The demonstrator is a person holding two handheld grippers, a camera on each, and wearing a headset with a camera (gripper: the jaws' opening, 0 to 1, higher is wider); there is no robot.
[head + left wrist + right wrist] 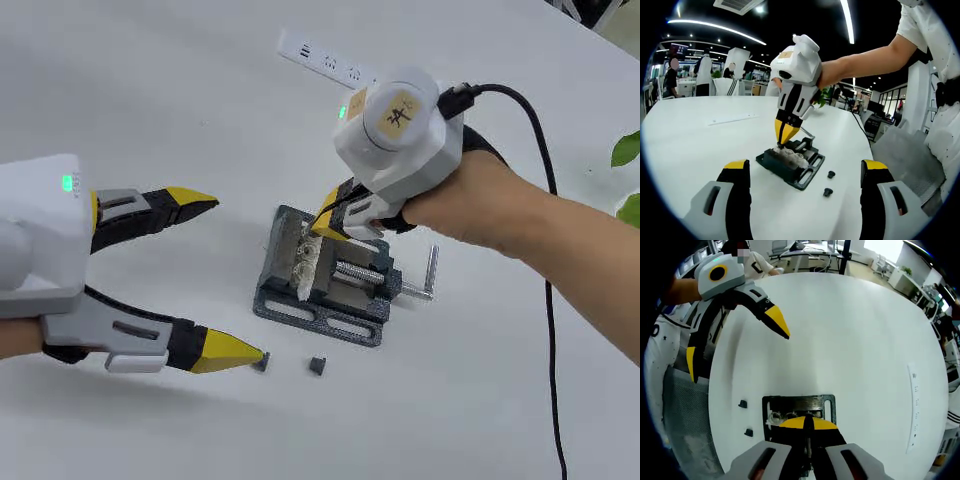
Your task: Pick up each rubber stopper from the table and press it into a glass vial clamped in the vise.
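Observation:
A dark grey vise stands mid-table with clear glass vials clamped in it. My right gripper is shut, its yellow tips pointing down onto the vial tops; whether anything sits between the tips is hidden. In the right gripper view its closed tips hover over the vials and vise. Two small black rubber stoppers lie on the table in front of the vise. My left gripper is wide open and holds nothing, its lower tip close to the nearer stopper.
A white power strip lies at the far side of the table. A black cable runs from the right gripper along the right side. Green leaves reach in at the right edge. People stand in the background.

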